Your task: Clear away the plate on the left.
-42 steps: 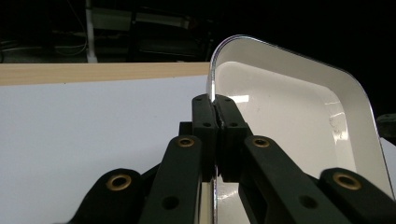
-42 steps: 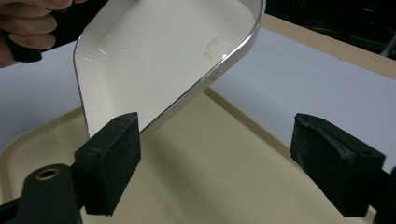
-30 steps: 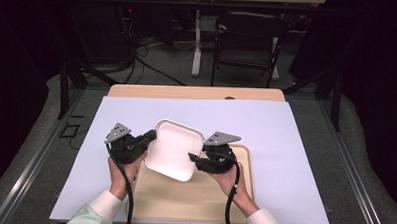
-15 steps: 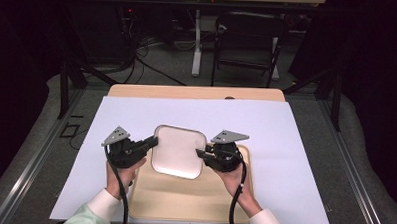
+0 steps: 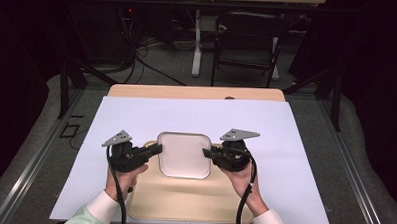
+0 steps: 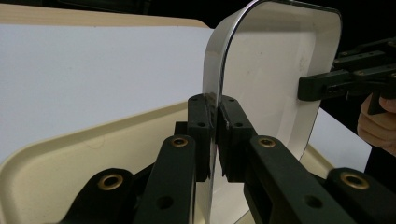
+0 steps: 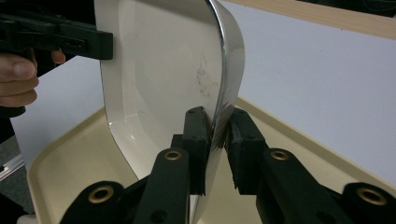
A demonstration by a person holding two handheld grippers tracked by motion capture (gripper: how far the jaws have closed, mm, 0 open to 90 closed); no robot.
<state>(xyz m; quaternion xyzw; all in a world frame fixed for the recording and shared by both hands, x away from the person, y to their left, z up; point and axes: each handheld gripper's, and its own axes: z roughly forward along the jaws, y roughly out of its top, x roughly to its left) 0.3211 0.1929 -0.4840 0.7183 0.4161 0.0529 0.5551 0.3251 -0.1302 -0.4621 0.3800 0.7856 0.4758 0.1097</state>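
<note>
A white square plate (image 5: 183, 154) with rounded corners hangs level between my two grippers, over the far edge of a beige tray (image 5: 183, 204). My left gripper (image 5: 156, 149) is shut on the plate's left rim, and my right gripper (image 5: 207, 152) is shut on its right rim. In the left gripper view the plate (image 6: 275, 79) stands edge-on and the jaws pinch its rim (image 6: 216, 119). The right gripper view shows the plate (image 7: 163, 70) with its rim clamped at the gripper (image 7: 215, 128), and the tray (image 7: 60, 172) lies below.
A white sheet (image 5: 196, 117) covers the wooden table (image 5: 197, 93). A dark chair (image 5: 249, 41) and a table leg (image 5: 197, 42) stand on the floor beyond the table. Cables lie on the floor at the back left.
The plate has turned from tilted to level and squared up between the grippers. Both grippers have moved slightly apart and toward the person's side.
</note>
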